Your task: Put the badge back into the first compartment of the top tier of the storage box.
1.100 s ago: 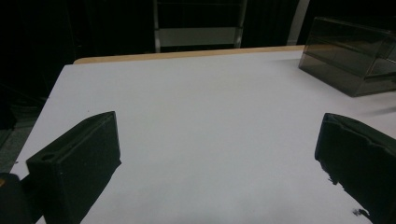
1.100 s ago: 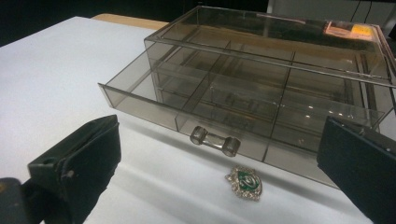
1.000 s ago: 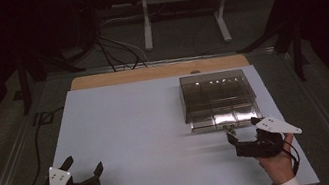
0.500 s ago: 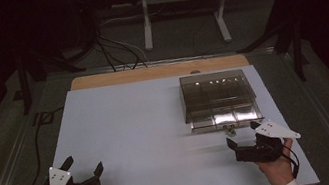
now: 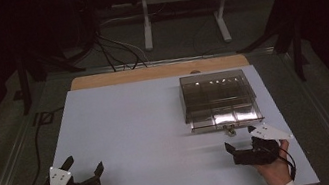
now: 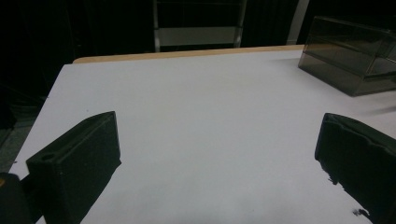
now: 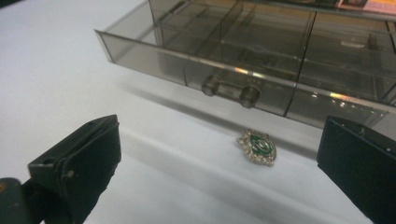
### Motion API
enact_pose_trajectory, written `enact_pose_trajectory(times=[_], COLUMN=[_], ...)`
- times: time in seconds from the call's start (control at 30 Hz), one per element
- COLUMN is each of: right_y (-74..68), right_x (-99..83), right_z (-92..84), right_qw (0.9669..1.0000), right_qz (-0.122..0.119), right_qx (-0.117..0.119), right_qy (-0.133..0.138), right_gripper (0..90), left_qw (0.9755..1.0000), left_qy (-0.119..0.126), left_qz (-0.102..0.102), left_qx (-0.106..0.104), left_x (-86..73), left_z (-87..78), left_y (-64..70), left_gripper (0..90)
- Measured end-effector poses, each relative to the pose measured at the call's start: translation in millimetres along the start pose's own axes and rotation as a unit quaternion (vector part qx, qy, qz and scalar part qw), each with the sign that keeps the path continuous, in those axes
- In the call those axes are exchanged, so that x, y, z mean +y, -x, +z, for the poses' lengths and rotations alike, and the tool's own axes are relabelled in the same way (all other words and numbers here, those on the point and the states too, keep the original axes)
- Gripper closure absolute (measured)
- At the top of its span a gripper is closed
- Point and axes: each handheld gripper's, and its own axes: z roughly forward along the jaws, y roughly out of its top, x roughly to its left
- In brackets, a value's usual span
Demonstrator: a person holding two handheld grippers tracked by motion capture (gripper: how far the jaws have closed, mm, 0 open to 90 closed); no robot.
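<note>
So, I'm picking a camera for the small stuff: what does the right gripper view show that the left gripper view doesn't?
Right gripper view: a small gold-rimmed brooch with a green centre lying on the white table just in front of the smoky clear plastic compartment box, between the open jaws of the right gripper, plus the box's front handle.
Left gripper view: the table's wooden far edge, a white metal stand beyond it, and the open left gripper over bare tabletop.
Both: the box and the table.

Both grippers, left gripper (image 5: 82, 180) and right gripper (image 5: 243, 149), are black with blocky fingers (image 6: 74, 163), grey three-cornered plates, trailing black cables; white cuffs.
</note>
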Motion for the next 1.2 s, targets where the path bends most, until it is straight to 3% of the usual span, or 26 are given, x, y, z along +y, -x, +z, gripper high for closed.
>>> enact_pose_trajectory(times=[0.4, 0.67, 1.2], right_y=[8.4, 14.3, 17.7], right_x=[-10.4, -13.7, -15.1], right_z=[22.4, 35.8, 59.8], right_qw=[0.9994, 0.9984, 0.9954], right_qz=[-0.006, -0.008, -0.029], right_qx=[-0.012, -0.021, -0.049], right_qy=[-0.033, -0.051, -0.077], right_gripper=[1.6, 8.2, 41.4], left_qw=[1.0000, 1.0000, 1.0000], left_qy=[0.001, 0.001, 0.001], left_qz=[0.000, 0.000, 0.000], left_qx=[0.001, 0.000, 0.001], left_x=[0.2, 0.2, 0.2], left_z=[-0.2, 0.0, -0.2], left_y=[0.1, 0.4, 0.1], left_gripper=[1.1, 1.1, 1.1])
